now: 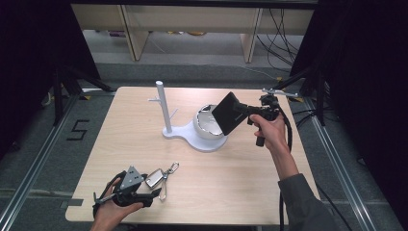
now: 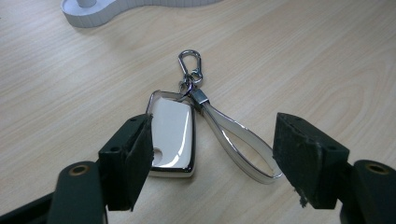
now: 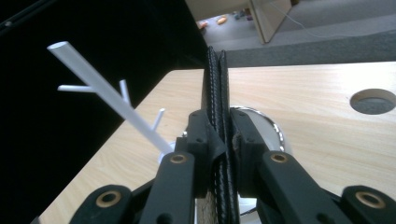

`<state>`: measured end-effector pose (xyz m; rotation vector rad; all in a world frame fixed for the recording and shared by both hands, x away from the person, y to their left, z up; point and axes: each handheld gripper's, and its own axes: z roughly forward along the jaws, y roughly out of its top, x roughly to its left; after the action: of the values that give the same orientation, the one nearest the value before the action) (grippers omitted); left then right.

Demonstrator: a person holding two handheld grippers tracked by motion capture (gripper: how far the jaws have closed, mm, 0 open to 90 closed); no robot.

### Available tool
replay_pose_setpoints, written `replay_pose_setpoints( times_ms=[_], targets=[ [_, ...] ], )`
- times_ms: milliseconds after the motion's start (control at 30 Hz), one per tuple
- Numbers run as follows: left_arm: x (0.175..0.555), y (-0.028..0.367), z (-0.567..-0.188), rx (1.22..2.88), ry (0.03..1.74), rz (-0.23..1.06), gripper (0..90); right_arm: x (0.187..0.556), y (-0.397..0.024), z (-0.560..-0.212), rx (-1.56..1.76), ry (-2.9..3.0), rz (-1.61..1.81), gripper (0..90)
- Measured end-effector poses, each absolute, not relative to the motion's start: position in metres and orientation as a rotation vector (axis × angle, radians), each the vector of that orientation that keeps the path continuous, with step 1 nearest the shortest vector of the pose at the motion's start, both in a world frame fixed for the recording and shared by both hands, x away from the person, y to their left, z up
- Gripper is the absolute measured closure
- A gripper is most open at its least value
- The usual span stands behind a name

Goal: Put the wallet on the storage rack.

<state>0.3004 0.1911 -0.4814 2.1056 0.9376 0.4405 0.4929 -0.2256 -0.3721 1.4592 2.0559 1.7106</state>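
A silver key fob with a loop strap and a carabiner lies flat on the table near the front left edge. My left gripper is low over it and open, one jaw at the fob's left edge and the other just outside the strap. My right gripper is shut on a flat black wallet, held tilted in the air over the shiny bowl of a white stand. In the right gripper view the wallet stands edge-on between the jaws of my right gripper.
The white stand sits mid-table with an upright pole bearing small pegs, also in the right gripper view. The wooden table has a round hole near its far corner. Dark curtains flank both sides.
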Motion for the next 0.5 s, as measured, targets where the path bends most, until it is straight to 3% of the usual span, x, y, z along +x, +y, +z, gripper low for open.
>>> replay_pose_setpoints(
  times_ms=[500],
  targets=[
    [0.299,0.192,-0.483,2.062,0.959,0.434,28.7,0.530,-0.207,-0.394,1.607,2.007,1.625,80.4]
  ],
)
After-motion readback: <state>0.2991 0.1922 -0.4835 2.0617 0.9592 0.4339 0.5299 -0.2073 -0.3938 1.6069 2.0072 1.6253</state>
